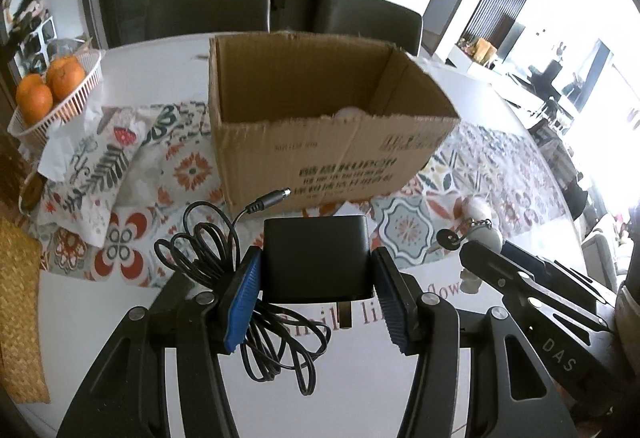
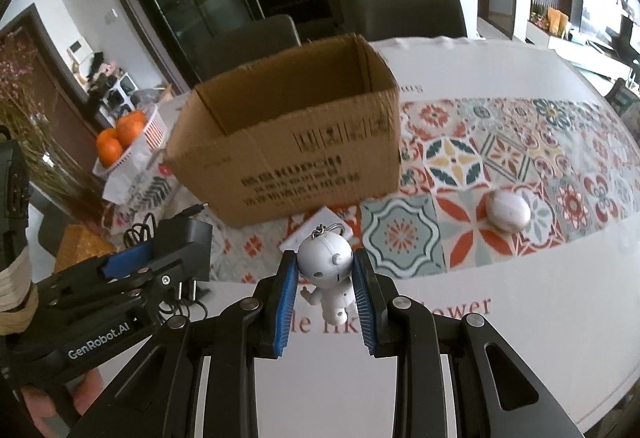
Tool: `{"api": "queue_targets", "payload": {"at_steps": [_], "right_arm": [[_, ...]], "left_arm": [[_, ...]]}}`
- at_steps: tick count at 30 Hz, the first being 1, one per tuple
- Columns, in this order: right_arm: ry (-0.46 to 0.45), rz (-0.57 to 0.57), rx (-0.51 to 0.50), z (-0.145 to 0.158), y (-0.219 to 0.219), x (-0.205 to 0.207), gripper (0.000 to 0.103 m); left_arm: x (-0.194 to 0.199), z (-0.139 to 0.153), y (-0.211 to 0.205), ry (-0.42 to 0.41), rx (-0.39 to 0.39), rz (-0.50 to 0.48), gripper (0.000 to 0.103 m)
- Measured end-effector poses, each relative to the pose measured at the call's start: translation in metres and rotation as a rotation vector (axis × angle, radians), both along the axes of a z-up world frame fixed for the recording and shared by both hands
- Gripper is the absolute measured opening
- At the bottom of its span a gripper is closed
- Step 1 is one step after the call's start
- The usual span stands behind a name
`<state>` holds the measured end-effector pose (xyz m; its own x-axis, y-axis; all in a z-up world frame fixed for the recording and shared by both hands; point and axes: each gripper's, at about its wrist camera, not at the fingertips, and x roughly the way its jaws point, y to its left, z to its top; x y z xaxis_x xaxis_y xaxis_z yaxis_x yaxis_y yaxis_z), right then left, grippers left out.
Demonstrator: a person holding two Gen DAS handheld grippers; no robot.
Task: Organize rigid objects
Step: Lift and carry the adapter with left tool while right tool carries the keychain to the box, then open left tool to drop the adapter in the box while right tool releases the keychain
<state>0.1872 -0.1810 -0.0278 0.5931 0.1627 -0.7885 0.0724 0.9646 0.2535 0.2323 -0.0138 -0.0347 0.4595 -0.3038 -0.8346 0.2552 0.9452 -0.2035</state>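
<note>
Left wrist view: left gripper (image 1: 316,280) has its blue fingers (image 1: 244,302) closed onto the 2 sides of a black power adapter (image 1: 316,258), held clear of the white counter (image 1: 80,318). Adapter's plug prongs (image 1: 345,315) point down and back toward the camera; its top face faces the cardboard box (image 1: 320,126). Its cable (image 1: 212,250) hangs in loose loops off the left side, barrel connector (image 1: 269,199) pointing up-right at the box front. Box sits open-topped on a patterned cloth (image 1: 400,226), straight ahead. Only this view shows inside the box: a pale rounded thing (image 1: 350,113) just peeks over the near wall, identity unclear. A key on a chain (image 1: 448,239) hangs just off the right gripper (image 1: 484,244), whose closure I can't read from here.

Right wrist view fills that in: right gripper (image 2: 325,292) fingers (image 2: 286,302) are clamped on the round head of a white figurine keychain (image 2: 326,272). Its long axis runs roughly along the fingers, key ring end toward the box (image 2: 288,150), legs toward the camera. Only this view shows a white oval object (image 2: 508,212) lying on the cloth (image 2: 460,158), right of the box and well apart from it. Left gripper (image 2: 160,258) with the adapter (image 2: 190,242) sits to the left. A white basket (image 2: 150,132) with 3 oranges (image 2: 120,138) stands left of the box.
</note>
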Motion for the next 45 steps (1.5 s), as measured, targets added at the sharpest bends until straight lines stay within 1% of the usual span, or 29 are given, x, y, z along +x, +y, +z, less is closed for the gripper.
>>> {"api": "queue_targets", "payload": {"at_steps": [14, 26, 37, 42, 45], "right_arm": [[-0.098, 0.034, 0.026, 0.033, -0.004, 0.022, 0.029], [-0.146, 0.054, 0.040, 0.056, -0.010, 0.051, 0.029], [-0.174, 0.073, 0.027, 0.071, -0.013, 0.077, 0.029], [-0.183, 0.079, 0.010, 0.075, -0.014, 0.090, 0.029], [-0.176, 0.084, 0.009, 0.075, -0.014, 0.099, 0.029]], "left_arm": [[0.019, 0.036, -0.003, -0.069, -0.019, 0.008, 0.054], [0.042, 0.062, -0.009, -0.112, -0.017, 0.018, 0.054], [0.068, 0.076, -0.015, -0.142, -0.021, 0.017, 0.054], [0.082, 0.077, -0.016, -0.148, -0.030, 0.014, 0.054], [0.095, 0.076, -0.019, -0.139, -0.029, 0.015, 0.054]]}}
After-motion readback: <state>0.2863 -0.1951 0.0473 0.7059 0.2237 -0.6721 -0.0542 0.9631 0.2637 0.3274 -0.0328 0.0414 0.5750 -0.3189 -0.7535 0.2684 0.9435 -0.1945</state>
